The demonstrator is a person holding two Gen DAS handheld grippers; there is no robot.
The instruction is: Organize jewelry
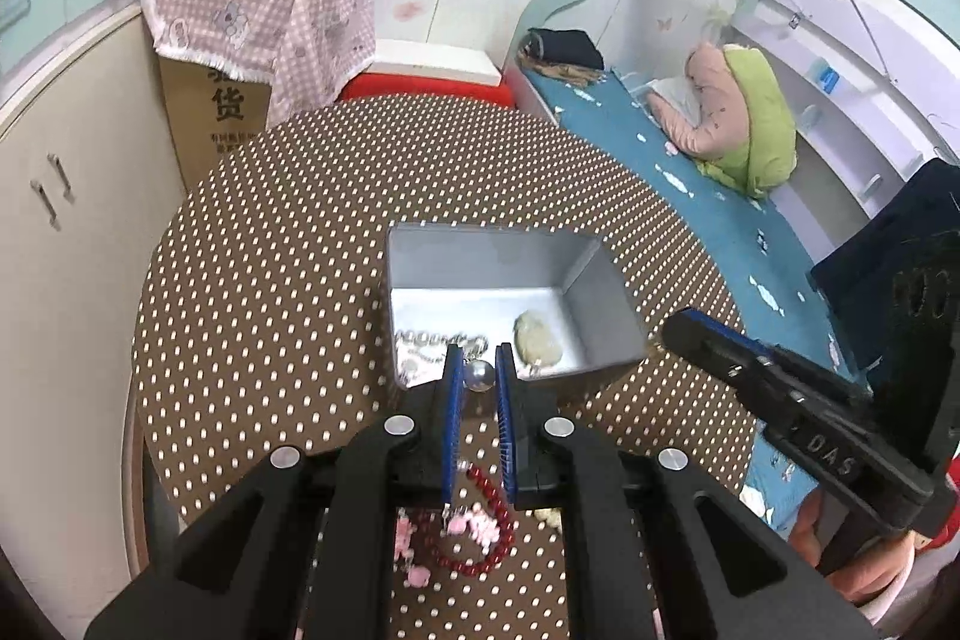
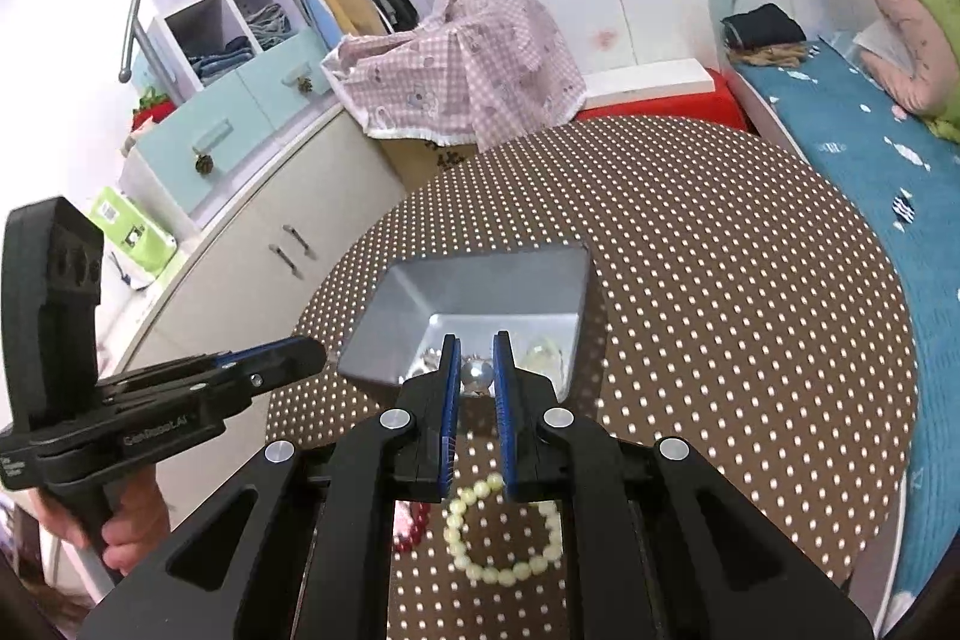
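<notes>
A silver tin box [image 1: 594, 304] stands open on the dotted round table [image 1: 360, 196]; it holds a silver bead chain [image 1: 432, 340] and a pale green stone [image 1: 537, 337]. My left gripper [image 1: 480, 370] is shut on a silver pearl bead [image 1: 482, 376] at the box's near rim. My right gripper [image 2: 477, 361] is shut on a silver pearl bead [image 2: 477, 374] over the box [image 2: 390, 328]. A red bead bracelet [image 1: 486, 526] and pink charms [image 1: 474, 523] lie under the left gripper. A cream bead bracelet [image 2: 498, 538] lies under the right gripper.
A cardboard box under a pink checked cloth [image 1: 258, 10] stands behind the table. A white cabinet [image 1: 66, 196] is at the left, a blue bed [image 1: 708, 172] at the right. The other gripper shows in each view, the right one [image 1: 798, 400] and the left one [image 2: 180, 394].
</notes>
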